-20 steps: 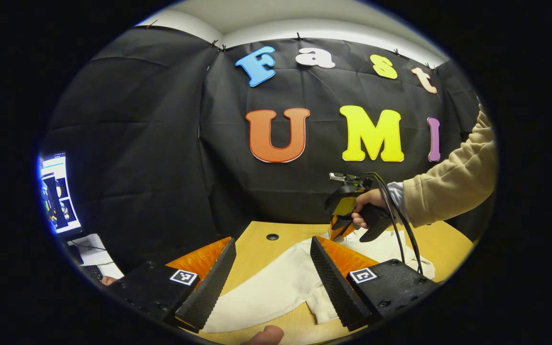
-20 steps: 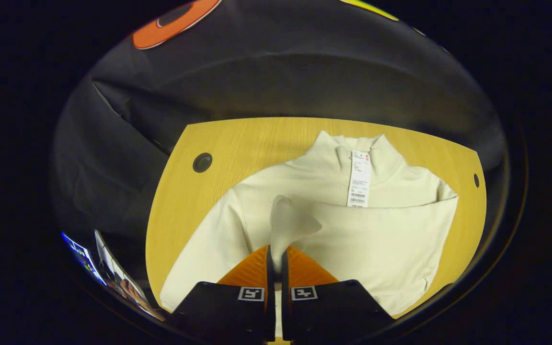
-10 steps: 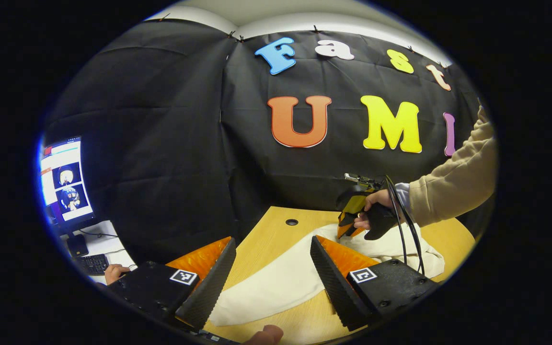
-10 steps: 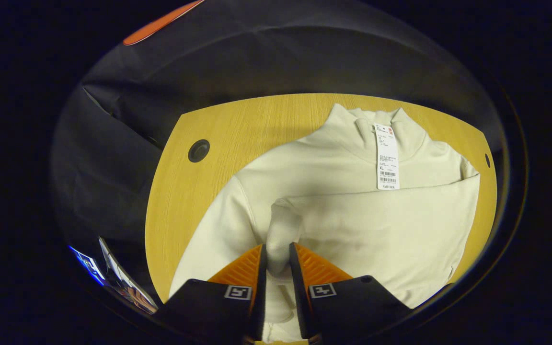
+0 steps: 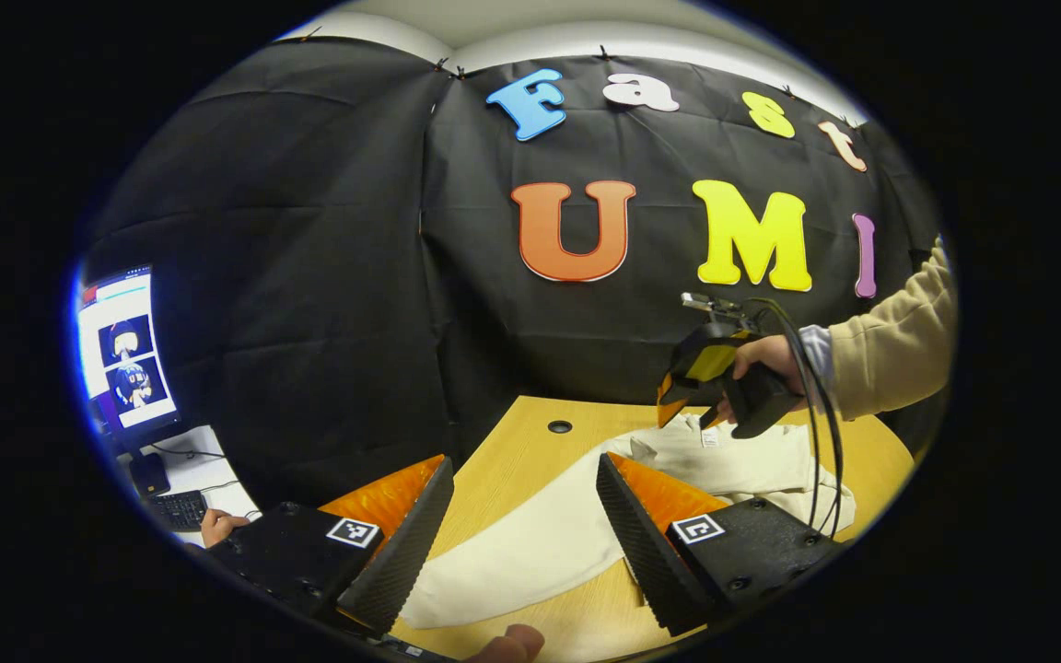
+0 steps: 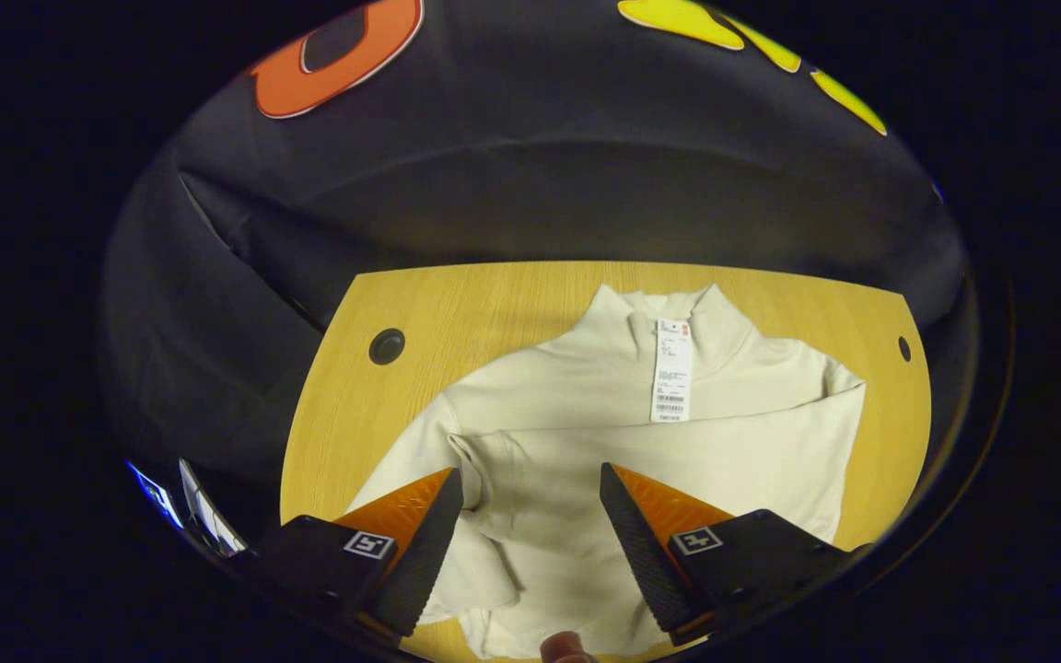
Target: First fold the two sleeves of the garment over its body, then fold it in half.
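A cream high-neck garment lies flat on the wooden table, collar and paper tag at the far side. One sleeve lies folded across the body, its cuff just ahead of my right gripper, which is open and holds nothing. In the left gripper view, the other sleeve stretches out over the table, below and between the open fingers of my left gripper. There the right gripper hangs above the garment in a hand with a tan sleeve.
A lit monitor, a keyboard and another person's hand are off the table's left end. The tabletop has a cable hole at the far left and a smaller one at the right edge. Black cloth walls stand close behind.
My right gripper has opened, let go of the sleeve cuff and risen; the sleeve now lies flat across the body. The left gripper has stayed open and barely shifted.
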